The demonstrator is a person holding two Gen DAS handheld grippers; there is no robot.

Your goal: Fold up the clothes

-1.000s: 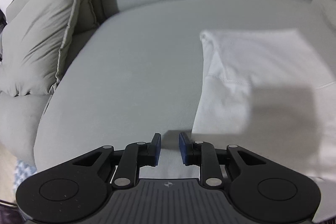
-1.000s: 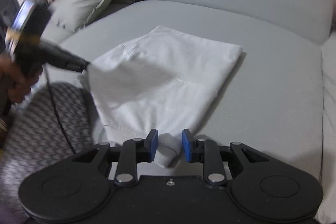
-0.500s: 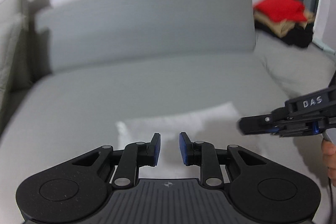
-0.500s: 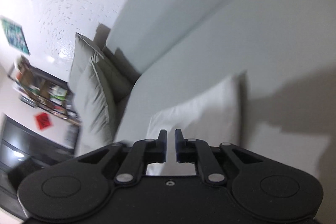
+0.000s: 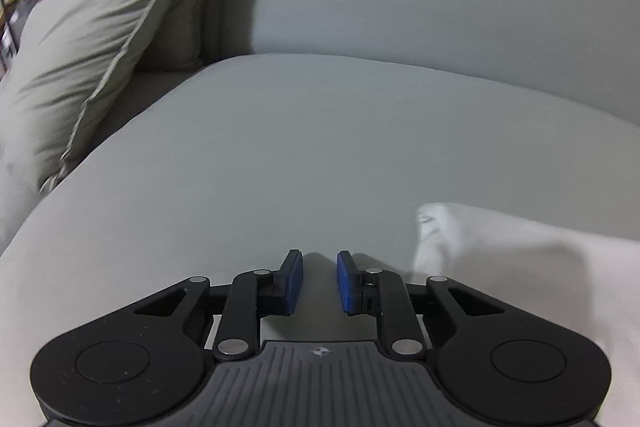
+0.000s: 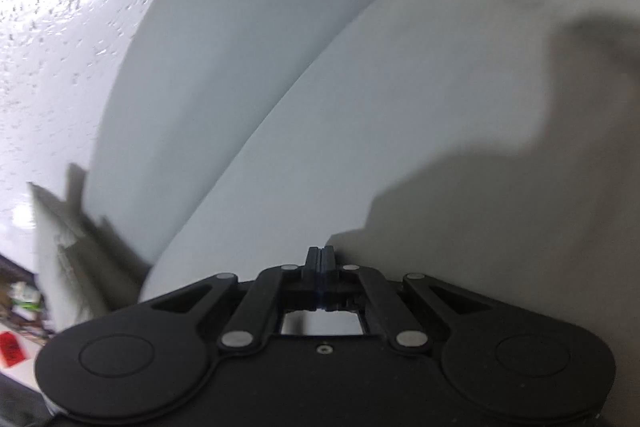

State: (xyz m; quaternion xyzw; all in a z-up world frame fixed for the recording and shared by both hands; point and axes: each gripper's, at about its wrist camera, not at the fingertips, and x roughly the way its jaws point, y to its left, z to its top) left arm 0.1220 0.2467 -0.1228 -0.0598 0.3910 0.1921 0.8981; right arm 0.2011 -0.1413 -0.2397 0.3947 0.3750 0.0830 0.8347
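A white garment (image 5: 500, 267) lies flat on the grey sofa seat (image 5: 280, 155), pale and smooth, its near corner slightly rumpled, just right of the left gripper (image 5: 319, 281), whose fingers stand narrowly apart, empty. The right gripper (image 6: 320, 259) has its fingers pressed together, gripping nothing visible.

Your right gripper (image 6: 320, 259) had a small gap between its fingers half a second ago, and now they are pressed tight together. It has also turned away, so the white cloth is gone from its view. Your left gripper (image 5: 319, 281) swung back to the left: the white cloth (image 5: 520, 267) now sits off to its right, the pillow (image 5: 100, 55) shows again, and the other tool is gone from its view.
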